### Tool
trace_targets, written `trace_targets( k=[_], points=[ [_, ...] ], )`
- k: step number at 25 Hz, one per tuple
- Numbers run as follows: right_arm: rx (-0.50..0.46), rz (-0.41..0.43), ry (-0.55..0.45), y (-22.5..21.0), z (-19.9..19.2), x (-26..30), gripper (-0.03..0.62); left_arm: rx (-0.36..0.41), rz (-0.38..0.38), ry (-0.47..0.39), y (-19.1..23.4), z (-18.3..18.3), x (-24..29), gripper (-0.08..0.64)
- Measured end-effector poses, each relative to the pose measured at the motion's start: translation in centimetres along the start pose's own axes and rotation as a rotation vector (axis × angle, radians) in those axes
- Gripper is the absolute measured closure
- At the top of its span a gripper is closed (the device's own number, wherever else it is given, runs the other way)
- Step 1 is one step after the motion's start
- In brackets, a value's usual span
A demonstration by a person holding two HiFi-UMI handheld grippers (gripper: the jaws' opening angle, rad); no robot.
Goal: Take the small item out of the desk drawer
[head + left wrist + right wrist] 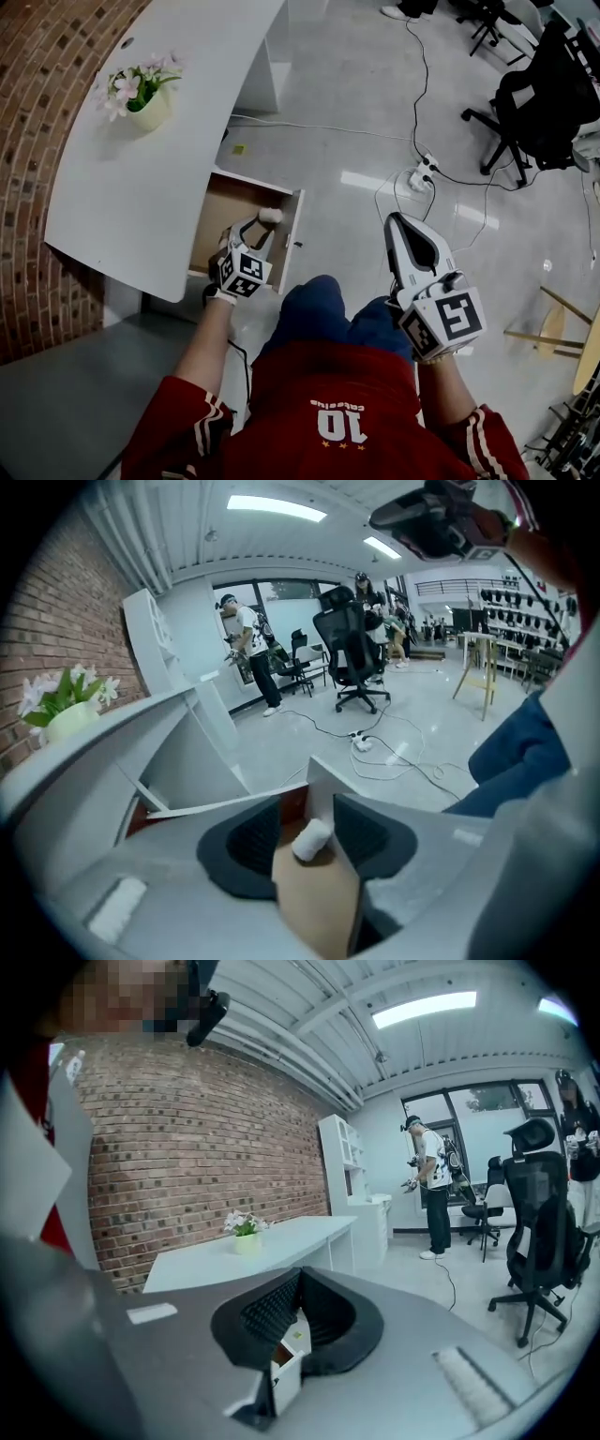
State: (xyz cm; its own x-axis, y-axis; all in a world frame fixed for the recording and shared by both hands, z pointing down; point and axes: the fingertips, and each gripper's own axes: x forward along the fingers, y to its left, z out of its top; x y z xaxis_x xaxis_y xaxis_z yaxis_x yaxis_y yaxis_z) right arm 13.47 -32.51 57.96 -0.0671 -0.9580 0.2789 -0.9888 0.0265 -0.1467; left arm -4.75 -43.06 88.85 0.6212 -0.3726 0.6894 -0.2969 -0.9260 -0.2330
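The left gripper stands wide, jaws either side of the small white item without pinching it; the item lies on the floor of the open drawer. Opening looks done; 2 steps remain, grasp and lift-out. The left arm reaches down into the drawer; the right gripper, jaws together, hangs above the knee.

An office is shown. A long white desk is set along a brick wall, and swivel chairs and a corded power strip are seen nearby.
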Motion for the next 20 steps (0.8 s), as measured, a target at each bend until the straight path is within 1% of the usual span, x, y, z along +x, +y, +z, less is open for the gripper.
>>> trace_targets(
  k=[6,11,13,16,20],
  points=[
    [0.015,-0.014,-0.013,-2.1,-4.6,1.3,0.591,0.114,-0.001,0.064,-0.2,-4.6,5.2,0.377],
    [0.027,-0.027,-0.002,-3.4,-7.6,1.7,0.592,0.295,-0.028,0.154,-0.8,-8.1,9.6,0.372],
    [0.027,-0.036,-0.005,-4.0,-8.2,1.8,0.591,0.314,-0.036,0.172,-0.8,-9.0,10.9,0.365],
    [0.040,-0.048,-0.005,-4.8,-9.0,1.7,0.591,0.301,-0.038,0.180,-0.7,-9.7,11.9,0.365],
    [0.048,-0.057,-0.004,-5.6,-10.0,1.7,0.591,0.310,-0.055,0.183,-1.0,-10.1,13.2,0.365]
  ],
)
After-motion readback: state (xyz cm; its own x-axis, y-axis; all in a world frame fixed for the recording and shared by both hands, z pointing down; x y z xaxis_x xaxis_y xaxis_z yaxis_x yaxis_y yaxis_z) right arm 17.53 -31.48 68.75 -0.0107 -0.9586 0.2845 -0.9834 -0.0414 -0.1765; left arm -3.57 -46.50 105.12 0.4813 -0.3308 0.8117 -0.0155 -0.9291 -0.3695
